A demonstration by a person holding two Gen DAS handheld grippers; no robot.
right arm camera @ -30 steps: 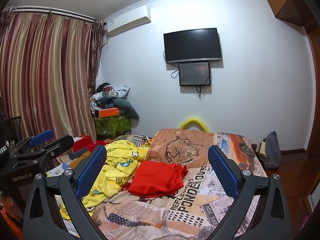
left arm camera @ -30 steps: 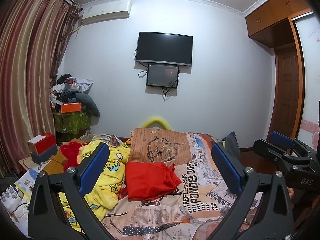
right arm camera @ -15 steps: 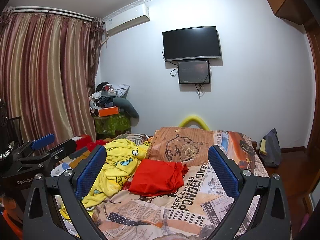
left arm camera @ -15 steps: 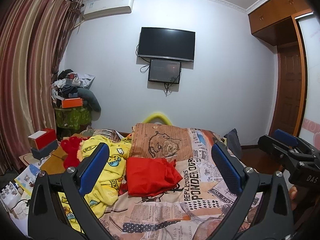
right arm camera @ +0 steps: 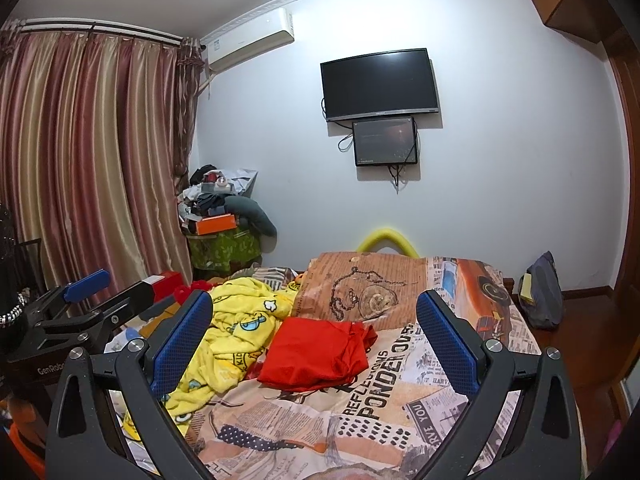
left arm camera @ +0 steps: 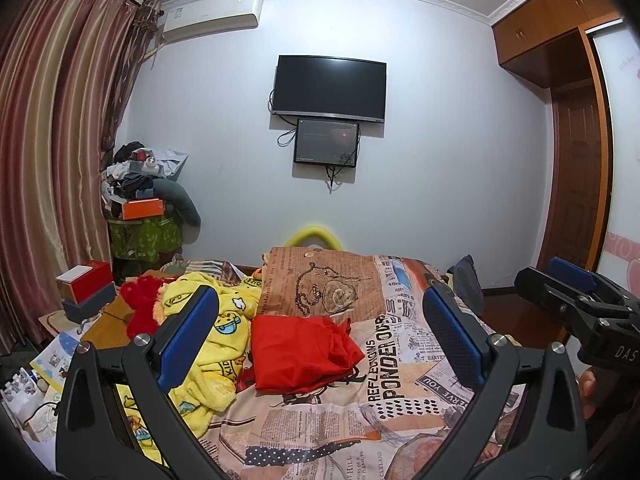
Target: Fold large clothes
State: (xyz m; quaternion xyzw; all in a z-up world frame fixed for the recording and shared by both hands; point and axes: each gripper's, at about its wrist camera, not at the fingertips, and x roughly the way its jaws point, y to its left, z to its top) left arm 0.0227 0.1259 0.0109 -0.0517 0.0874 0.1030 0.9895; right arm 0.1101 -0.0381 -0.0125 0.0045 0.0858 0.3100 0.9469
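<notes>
Left gripper (left arm camera: pixel 320 344): held up over the near end of the bed, fingers wide apart, nothing between them.
Right gripper (right arm camera: pixel 316 344): likewise raised, fingers spread, empty; seen also at the right edge of the left wrist view.
Red garment (left arm camera: pixel 302 354): lying mid-bed on the printed bedspread (left arm camera: pixel 400 368), roughly folded into a rough rectangle, with a loose bunched edge at its far right corner.
Yellow cartoon garment (left arm camera: pixel 212 332): crumpled in a heap along the left side of the bed, touching the red one's left edge, not folded.
Step in hand: judged as a pause between garments, both tools clear of cloth; fits either a red piece laid down folded or one waiting for tidying.
Next move calls for: lowering to the cloth, pinching two edges or corners at once, spreading flat on the free bedspread near right.
Containers: green bin (left arm camera: pixel 144 236) at far left, piled high with dark clothes and an orange box (left arm camera: pixel 143 209); red-and-grey boxes (left arm camera: pixel 86 292) stacked at left, contents hidden.
</notes>
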